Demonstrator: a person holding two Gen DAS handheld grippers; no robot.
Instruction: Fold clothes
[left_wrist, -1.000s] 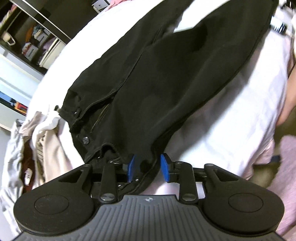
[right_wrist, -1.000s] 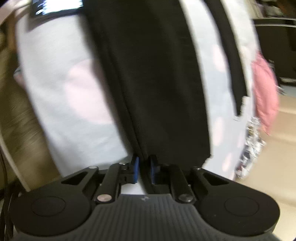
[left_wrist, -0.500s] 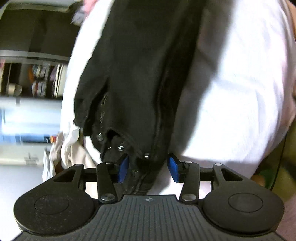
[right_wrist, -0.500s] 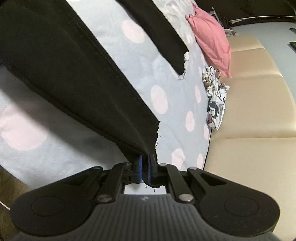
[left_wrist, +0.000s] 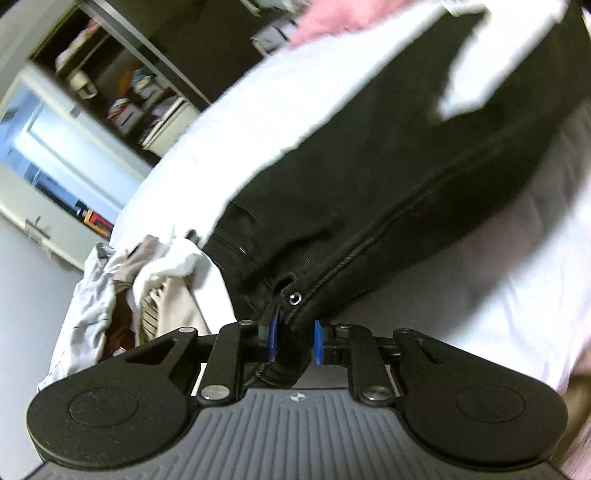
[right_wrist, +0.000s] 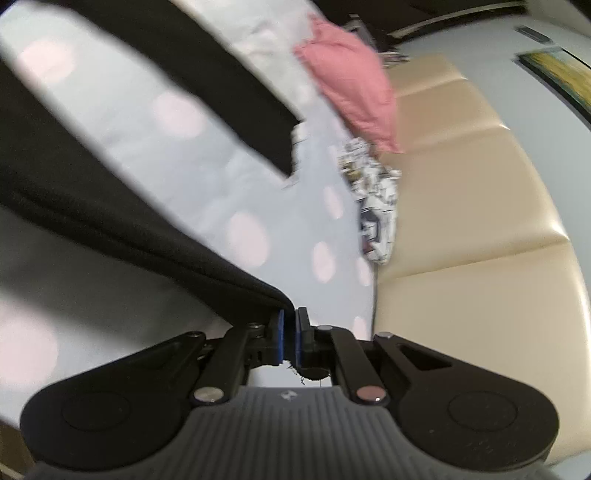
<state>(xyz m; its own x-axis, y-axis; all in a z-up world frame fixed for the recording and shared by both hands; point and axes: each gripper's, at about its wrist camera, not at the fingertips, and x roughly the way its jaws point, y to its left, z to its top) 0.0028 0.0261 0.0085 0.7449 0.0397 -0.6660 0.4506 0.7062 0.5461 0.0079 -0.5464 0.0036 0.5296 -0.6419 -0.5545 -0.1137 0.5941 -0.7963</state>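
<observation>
Both grippers' fingers clamp the black jeans (left_wrist: 369, 177): left (left_wrist: 293, 339) waistband, right (right_wrist: 289, 334) hem.

A pale blue bedsheet with pink polka dots (right_wrist: 207, 177) covers the bed. A pink pillow (right_wrist: 354, 92) lies near the beige padded headboard (right_wrist: 472, 206), with a black-and-white printed cloth (right_wrist: 376, 218) just below it. Crumpled white and beige garments (left_wrist: 147, 280) sit at the bed's edge. Dark open shelves (left_wrist: 122, 92) stand beyond.
</observation>
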